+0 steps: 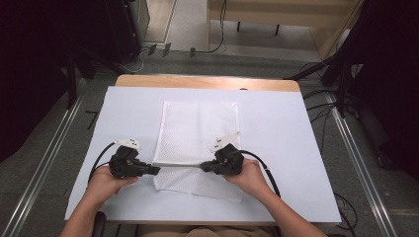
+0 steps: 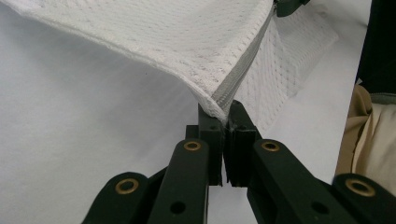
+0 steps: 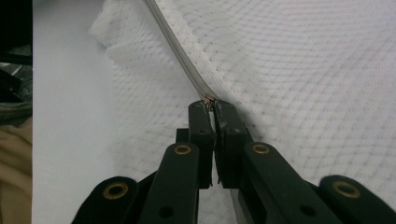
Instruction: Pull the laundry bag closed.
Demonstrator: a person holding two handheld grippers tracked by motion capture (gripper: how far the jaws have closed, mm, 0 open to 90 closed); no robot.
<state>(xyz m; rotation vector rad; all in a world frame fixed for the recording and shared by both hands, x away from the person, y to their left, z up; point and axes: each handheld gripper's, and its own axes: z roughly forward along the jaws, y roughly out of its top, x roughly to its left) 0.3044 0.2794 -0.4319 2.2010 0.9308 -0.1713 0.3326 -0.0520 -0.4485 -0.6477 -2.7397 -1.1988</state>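
mesh bag [image 1: 197, 133]: white, dotted weave | zipper [image 2: 239, 70]: grey | table cover [image 1: 281, 128]: pale blue-white | claws: black

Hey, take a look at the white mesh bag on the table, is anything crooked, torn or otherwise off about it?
Nothing damaged. The mesh bag lies slightly askew on the table, its near edge lifted where the left gripper and right gripper pinch the grey zipper at either end, pulling it taut.
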